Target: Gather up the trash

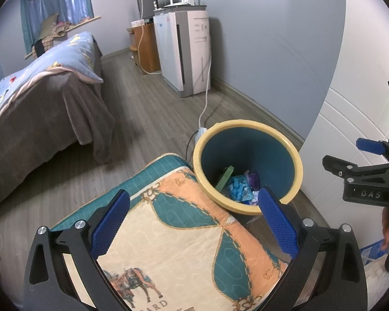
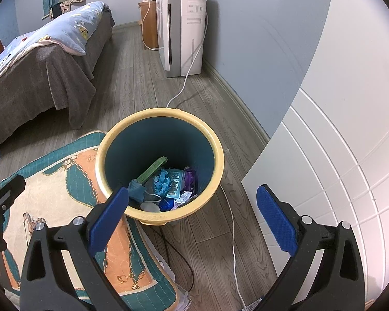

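Note:
A round bin with a yellow rim (image 1: pixel 249 125) (image 2: pixel 220 155) and a teal inside stands on the wood floor. At its bottom lies trash: a green stick (image 2: pixel 153 168), blue crumpled wrappers (image 2: pixel 162 181) and a purple wrapper (image 2: pixel 190 180). My left gripper (image 1: pixel 194 216) hangs open over a patterned quilted cushion (image 1: pixel 173 243), its right finger near the bin's rim. My right gripper (image 2: pixel 192 216) hovers open just in front of the bin, above the floor. Neither holds anything. The right gripper's body (image 1: pixel 370 178) shows at the right edge of the left wrist view.
A bed with a grey cover (image 1: pixel 46 114) stands at the left. A white appliance (image 1: pixel 186 51) sits by the blue wall, its white cable (image 2: pixel 232 233) trailing past the bin. A white panelled door (image 2: pixel 337 181) is close on the right.

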The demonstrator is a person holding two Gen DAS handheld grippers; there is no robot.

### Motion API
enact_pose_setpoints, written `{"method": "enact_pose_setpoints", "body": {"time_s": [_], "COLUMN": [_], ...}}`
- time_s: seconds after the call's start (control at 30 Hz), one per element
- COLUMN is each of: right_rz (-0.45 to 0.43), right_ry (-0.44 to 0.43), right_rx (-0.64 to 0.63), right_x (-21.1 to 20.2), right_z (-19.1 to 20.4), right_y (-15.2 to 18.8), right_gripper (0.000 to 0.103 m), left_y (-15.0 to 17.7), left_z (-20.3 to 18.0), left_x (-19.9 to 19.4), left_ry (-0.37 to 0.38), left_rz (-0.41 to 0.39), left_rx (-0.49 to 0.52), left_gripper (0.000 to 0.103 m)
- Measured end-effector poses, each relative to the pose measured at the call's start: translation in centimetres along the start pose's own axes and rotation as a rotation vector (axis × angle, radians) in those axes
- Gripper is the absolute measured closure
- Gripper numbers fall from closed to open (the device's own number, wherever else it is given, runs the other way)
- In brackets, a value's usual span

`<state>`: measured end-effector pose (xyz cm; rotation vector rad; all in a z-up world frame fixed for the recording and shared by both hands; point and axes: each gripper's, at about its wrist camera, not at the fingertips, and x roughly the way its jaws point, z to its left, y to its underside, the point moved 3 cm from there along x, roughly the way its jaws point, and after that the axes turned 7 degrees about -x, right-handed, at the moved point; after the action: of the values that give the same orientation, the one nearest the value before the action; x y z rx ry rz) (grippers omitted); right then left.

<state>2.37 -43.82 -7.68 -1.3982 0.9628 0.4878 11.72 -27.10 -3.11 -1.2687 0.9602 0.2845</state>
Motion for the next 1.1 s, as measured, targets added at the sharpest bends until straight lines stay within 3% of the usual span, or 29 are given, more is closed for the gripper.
{"method": "enact_pose_setpoints", "body": {"time_s": [1.1], "right_rz": [0.012], "right_ry": [0.002], "right_rx": [0.010], "right_x": [0.32], "right_z": [-0.16], "right_y": [0.41], "right_gripper": [0.006], "left_y": [0.68], "left_z": [-0.24], "left_x": [-0.37], "left_ry": [0.034], "left_rz": [-0.009], "left_rx": [0.040], "left_gripper": [0.005]}}
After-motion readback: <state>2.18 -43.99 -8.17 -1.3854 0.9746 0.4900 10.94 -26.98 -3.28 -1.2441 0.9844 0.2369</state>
